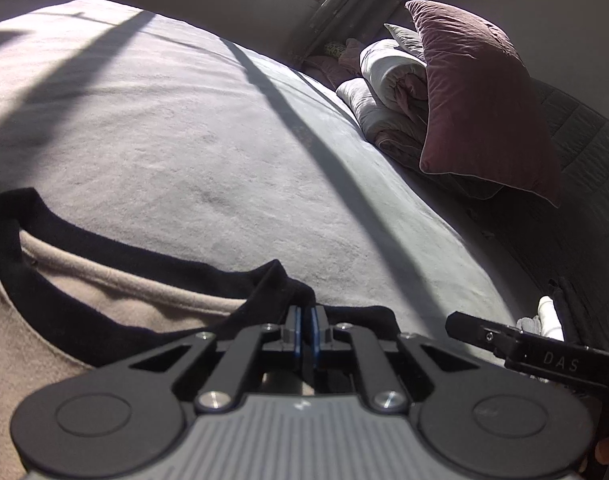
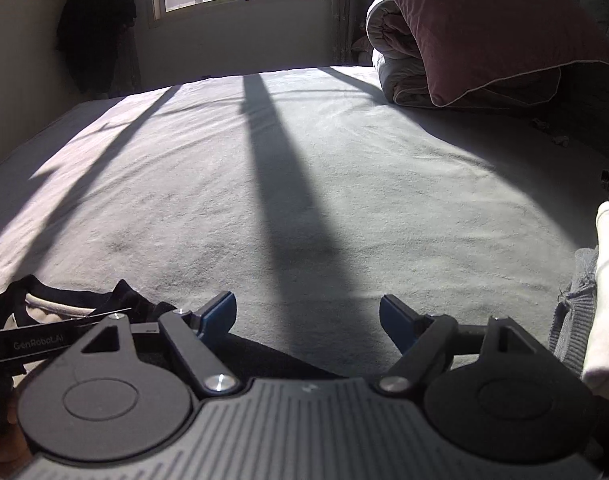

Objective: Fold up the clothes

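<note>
Pinched black sweater collar (image 1: 264, 280) with left gripper (image 1: 306, 320), right gripper (image 2: 308, 312) spread empty nearby; probably needed second grip.

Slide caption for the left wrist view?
Left gripper shut on a black-trimmed beige top lying on a sunlit grey bed.

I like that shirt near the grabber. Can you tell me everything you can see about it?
The sweatshirt is beige with a black neckband and black shoulder trim, and looks soft, like fleece. It lies spread on the grey bed sheet, neck opening facing up, only partly in view. The left gripper is shut on its black shoulder edge, blue pads pinching the cloth. In the right wrist view a bit of it shows at the left, apart from the open right gripper.
</note>
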Demonstrator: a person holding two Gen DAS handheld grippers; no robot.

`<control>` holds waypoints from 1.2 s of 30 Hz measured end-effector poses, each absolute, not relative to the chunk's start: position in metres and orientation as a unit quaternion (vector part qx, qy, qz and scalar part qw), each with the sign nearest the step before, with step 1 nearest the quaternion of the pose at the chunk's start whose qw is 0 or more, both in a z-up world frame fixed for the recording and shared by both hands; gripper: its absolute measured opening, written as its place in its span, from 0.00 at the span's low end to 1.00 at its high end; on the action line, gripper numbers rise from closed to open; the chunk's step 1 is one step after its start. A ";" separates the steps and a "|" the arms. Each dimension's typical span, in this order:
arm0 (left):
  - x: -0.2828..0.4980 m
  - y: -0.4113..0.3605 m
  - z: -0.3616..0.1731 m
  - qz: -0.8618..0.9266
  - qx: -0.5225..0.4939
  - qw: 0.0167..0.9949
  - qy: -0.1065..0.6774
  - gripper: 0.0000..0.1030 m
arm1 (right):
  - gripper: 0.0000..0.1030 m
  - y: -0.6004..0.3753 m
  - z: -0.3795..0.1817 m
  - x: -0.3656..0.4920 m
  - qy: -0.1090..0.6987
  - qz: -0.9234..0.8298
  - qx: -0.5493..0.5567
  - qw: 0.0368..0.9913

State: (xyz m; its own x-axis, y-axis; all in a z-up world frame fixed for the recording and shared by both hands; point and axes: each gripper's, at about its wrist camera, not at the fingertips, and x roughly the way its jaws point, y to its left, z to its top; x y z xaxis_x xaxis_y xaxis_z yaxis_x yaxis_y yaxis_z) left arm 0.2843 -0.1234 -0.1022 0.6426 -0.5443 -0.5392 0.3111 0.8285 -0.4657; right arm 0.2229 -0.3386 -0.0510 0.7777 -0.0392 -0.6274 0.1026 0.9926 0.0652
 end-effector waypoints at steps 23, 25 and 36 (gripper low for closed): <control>0.286 -0.120 -0.104 -0.241 -0.178 0.893 0.336 0.12 | 0.21 -0.380 -0.030 0.183 0.332 -0.086 0.035 0.939; 0.283 -0.124 -0.103 -0.243 -0.166 0.896 0.333 0.16 | 0.48 -0.393 -0.012 0.159 0.325 -0.103 0.047 0.939; 0.272 -0.145 -0.093 -0.251 -0.111 0.905 0.325 0.31 | 0.60 -0.487 0.002 0.017 0.307 -0.280 0.167 0.894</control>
